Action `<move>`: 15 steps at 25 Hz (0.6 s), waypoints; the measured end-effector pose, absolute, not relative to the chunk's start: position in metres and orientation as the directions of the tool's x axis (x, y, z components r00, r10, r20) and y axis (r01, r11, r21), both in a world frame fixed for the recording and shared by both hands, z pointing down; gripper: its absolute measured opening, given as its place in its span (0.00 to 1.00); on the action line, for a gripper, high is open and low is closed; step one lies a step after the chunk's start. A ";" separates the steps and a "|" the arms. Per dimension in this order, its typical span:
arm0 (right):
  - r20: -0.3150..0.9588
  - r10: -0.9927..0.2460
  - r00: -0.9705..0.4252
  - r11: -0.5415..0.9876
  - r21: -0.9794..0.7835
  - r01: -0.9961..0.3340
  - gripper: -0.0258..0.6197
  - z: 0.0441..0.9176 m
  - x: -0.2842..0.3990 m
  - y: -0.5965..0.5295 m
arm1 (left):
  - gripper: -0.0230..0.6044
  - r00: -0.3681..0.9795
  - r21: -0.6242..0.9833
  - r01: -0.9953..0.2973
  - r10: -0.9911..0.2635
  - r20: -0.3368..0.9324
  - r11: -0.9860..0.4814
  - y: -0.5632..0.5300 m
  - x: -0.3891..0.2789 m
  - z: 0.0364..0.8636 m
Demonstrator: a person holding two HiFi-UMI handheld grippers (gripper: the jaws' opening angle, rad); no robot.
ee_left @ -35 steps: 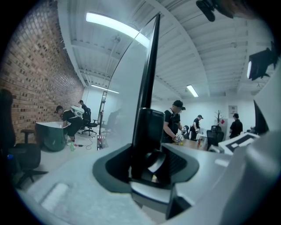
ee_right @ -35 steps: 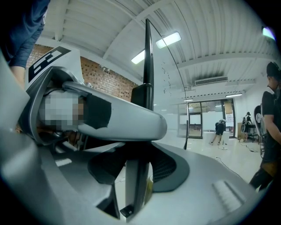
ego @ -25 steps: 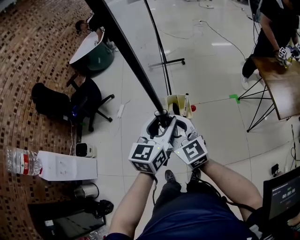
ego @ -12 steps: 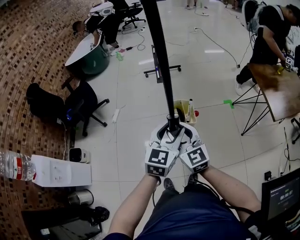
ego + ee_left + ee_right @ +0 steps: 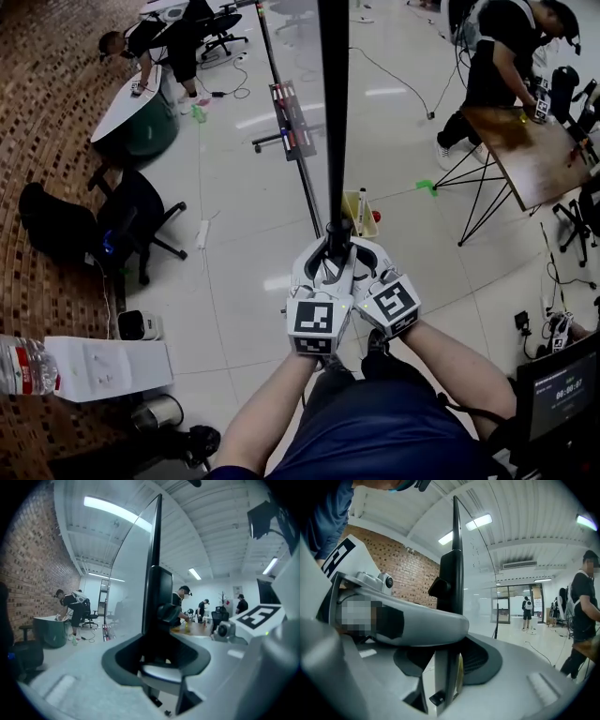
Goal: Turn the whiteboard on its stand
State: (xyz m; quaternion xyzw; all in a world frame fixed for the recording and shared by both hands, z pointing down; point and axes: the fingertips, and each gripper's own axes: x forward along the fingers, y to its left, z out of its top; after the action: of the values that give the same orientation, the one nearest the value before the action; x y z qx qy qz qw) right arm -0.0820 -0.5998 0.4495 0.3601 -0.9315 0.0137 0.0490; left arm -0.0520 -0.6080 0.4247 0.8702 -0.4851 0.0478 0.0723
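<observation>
The whiteboard shows edge-on in the head view, its dark frame (image 5: 333,112) running straight up from my two grippers. Both grippers clasp the frame's lower end from opposite sides, the left gripper (image 5: 323,255) beside the right gripper (image 5: 354,251). In the left gripper view the dark frame (image 5: 152,597) stands between the jaws of the left gripper (image 5: 157,653), and the pale board surface spreads off to its left. The right gripper view shows the frame (image 5: 452,583) between the jaws of the right gripper (image 5: 445,667). Both pairs of jaws are closing on the frame.
A yellow marker tray (image 5: 361,214) hangs just beyond the grippers. A second stand with a wheeled foot (image 5: 291,122) is further off. A black office chair (image 5: 131,220) stands left, a wooden table (image 5: 525,150) with a person right, and a white box (image 5: 103,366) at lower left.
The board's edge has swung from slanting up-left to nearly vertical in the head view. Both grippers stayed on the frame and went with it.
</observation>
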 end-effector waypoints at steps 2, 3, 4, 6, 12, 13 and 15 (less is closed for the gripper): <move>0.089 -0.676 -0.731 0.735 0.010 -0.678 0.30 0.449 -0.087 -0.593 | 0.32 0.522 0.076 -0.853 -0.841 0.140 -0.517 -0.601 -0.059 0.430; 0.089 -0.685 -0.723 0.727 0.020 -0.686 0.30 0.452 -0.088 -0.591 | 0.32 0.525 0.075 -0.851 -0.840 0.139 -0.520 -0.597 -0.063 0.433; 0.093 -0.692 -0.716 0.720 0.030 -0.693 0.30 0.454 -0.090 -0.588 | 0.32 0.530 0.075 -0.848 -0.837 0.140 -0.524 -0.594 -0.066 0.434; 0.110 -0.692 -0.714 0.720 0.036 -0.693 0.30 0.456 -0.097 -0.580 | 0.32 0.534 0.091 -0.846 -0.833 0.144 -0.526 -0.586 -0.072 0.431; 0.123 -0.680 -0.723 0.732 0.047 -0.680 0.30 0.455 -0.115 -0.546 | 0.32 0.518 0.124 -0.855 -0.842 0.151 -0.503 -0.550 -0.088 0.421; 0.128 -0.680 -0.722 0.731 0.052 -0.680 0.30 0.454 -0.120 -0.541 | 0.32 0.516 0.119 -0.856 -0.844 0.148 -0.502 -0.545 -0.093 0.422; 0.130 -0.667 -0.733 0.743 0.056 -0.666 0.29 0.453 -0.129 -0.529 | 0.32 0.504 0.113 -0.863 -0.851 0.148 -0.492 -0.535 -0.102 0.420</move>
State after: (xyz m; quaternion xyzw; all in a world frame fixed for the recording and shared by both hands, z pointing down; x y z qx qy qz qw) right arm -0.1293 -0.5292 0.4526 0.3581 -0.9310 -0.0028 0.0708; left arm -0.1017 -0.5347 0.4196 0.8630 -0.4965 0.0361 0.0863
